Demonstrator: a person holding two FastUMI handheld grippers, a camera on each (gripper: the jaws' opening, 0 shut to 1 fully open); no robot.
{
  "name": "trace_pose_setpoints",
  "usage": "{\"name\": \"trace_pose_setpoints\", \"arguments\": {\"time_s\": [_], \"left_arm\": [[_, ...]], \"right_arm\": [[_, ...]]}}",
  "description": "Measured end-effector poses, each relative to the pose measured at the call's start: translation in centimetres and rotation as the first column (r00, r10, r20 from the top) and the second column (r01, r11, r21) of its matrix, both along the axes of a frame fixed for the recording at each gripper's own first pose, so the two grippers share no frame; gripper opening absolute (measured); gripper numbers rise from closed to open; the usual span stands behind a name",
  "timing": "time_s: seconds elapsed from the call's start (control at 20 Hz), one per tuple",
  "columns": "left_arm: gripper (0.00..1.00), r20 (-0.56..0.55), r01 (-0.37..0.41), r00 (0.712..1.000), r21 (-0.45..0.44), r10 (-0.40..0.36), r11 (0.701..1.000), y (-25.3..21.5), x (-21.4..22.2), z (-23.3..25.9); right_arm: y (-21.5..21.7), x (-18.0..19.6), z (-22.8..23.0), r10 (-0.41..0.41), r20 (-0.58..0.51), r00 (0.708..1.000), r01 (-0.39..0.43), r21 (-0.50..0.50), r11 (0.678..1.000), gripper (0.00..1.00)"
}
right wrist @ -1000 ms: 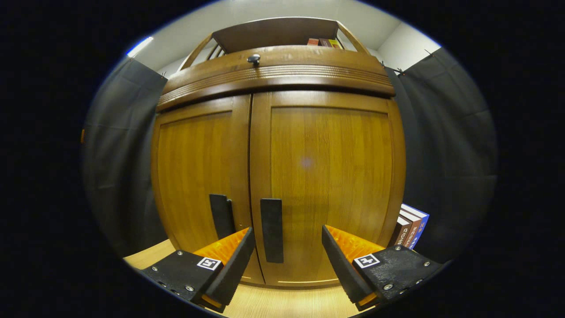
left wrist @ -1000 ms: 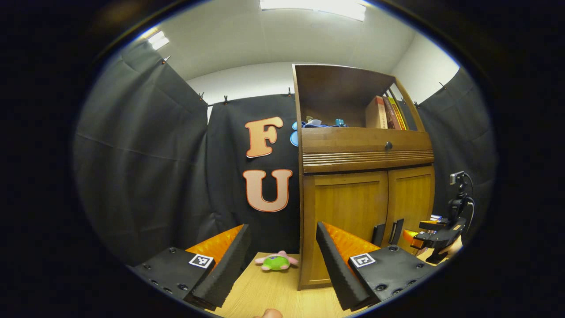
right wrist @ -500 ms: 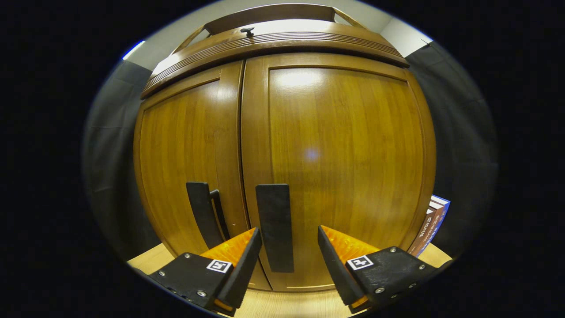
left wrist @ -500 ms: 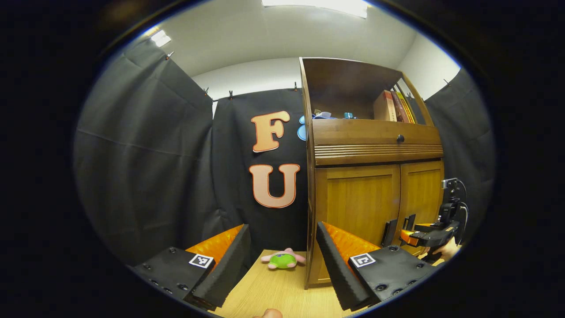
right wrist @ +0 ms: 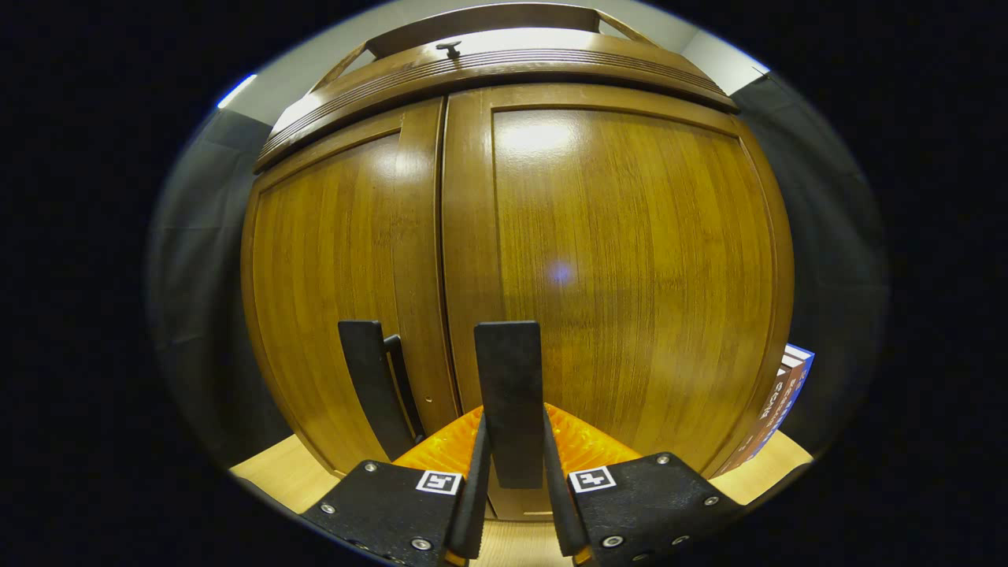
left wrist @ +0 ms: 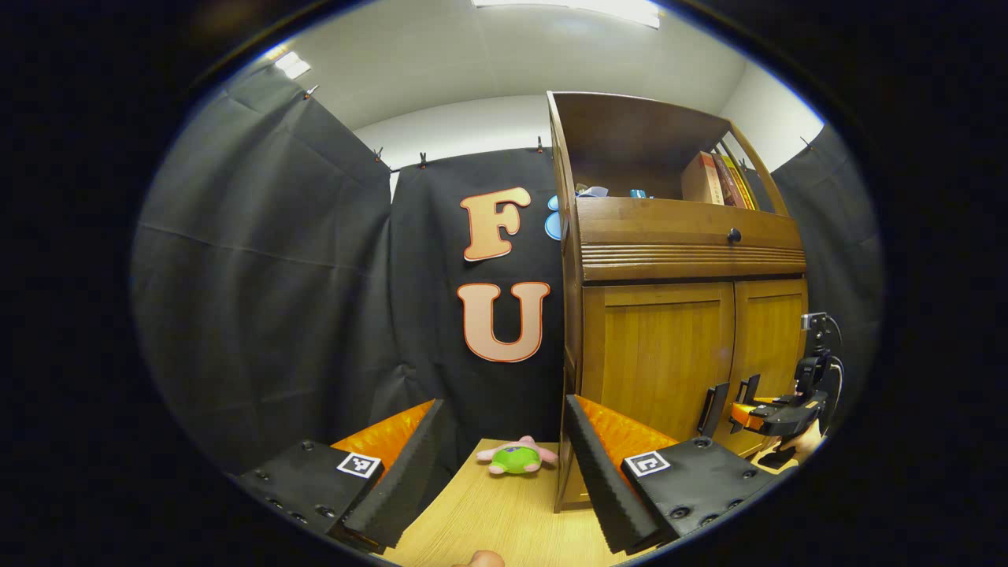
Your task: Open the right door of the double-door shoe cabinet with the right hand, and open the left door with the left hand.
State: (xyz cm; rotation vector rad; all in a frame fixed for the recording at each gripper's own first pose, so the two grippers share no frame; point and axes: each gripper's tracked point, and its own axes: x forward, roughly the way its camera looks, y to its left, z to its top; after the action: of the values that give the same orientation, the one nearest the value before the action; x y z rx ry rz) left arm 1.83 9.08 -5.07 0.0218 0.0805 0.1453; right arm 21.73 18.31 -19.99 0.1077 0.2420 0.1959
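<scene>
Light wood tabletop [left wrist: 488, 512] ran under cabinet [left wrist: 677, 260]; black cloth walls, white ceiling behind. Left gripper [left wrist: 504, 465] hung wide open, plush toy [left wrist: 516, 458] just ahead between fingers, cabinet ahead to its right. Right gripper [right wrist: 512, 480] clamped on right door handle [right wrist: 510, 394]; left door handle [right wrist: 370, 386] just to its left. Both doors looked shut. Books [right wrist: 776, 413] stood right of cabinet.
</scene>
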Motion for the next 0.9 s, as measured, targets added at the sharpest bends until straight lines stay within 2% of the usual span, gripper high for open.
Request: {"name": "trace_pose_setpoints", "arguments": {"time_s": [0.4, 0.45, 0.55, 0.7, 0.8, 0.9], "left_arm": [[0.98, 0.029, 0.004, 1.0, 0.014, -0.004, 1.0, -0.6, -2.5, 2.1], [0.95, 0.034, 0.007, 0.999, 0.015, -0.008, 1.0, -0.9, -2.9, 2.4], [0.98, 0.044, 0.011, 0.999, 0.02, -0.012, 1.0, -1.3, -3.6, 3.1], [0.96, 0.055, 0.027, 0.998, 0.022, -0.028, 0.999, -2.4, -4.3, 3.9], [0.98, 0.063, 0.043, 0.997, 0.023, -0.045, 0.999, -3.3, -4.6, 4.4], [0.95, 0.064, 0.054, 0.996, 0.023, -0.056, 0.998, -3.9, -4.9, 4.6]], "right_arm": [[-1.1, -3.4, 0.5, 0.022, 0.0, 1.0, -0.022, 0.018, 1.0, 0.33], [-1.3, -3.9, 0.6, 0.024, 0.0, 1.0, -0.024, 0.016, 1.0, 0.33], [-1.8, -5.2, 0.6, 0.025, -0.006, 1.0, -0.024, 0.016, 1.0, 0.32], [-2.7, -6.8, 0.9, 0.03, -0.007, 1.0, -0.03, 0.019, 0.999, 0.32], [-3.2, -7.8, 1.1, 0.033, -0.006, 0.999, -0.033, 0.021, 0.999, 0.32], [-3.8, -8.7, 1.2, 0.035, -0.004, 0.999, -0.035, 0.02, 0.999, 0.32]]}}
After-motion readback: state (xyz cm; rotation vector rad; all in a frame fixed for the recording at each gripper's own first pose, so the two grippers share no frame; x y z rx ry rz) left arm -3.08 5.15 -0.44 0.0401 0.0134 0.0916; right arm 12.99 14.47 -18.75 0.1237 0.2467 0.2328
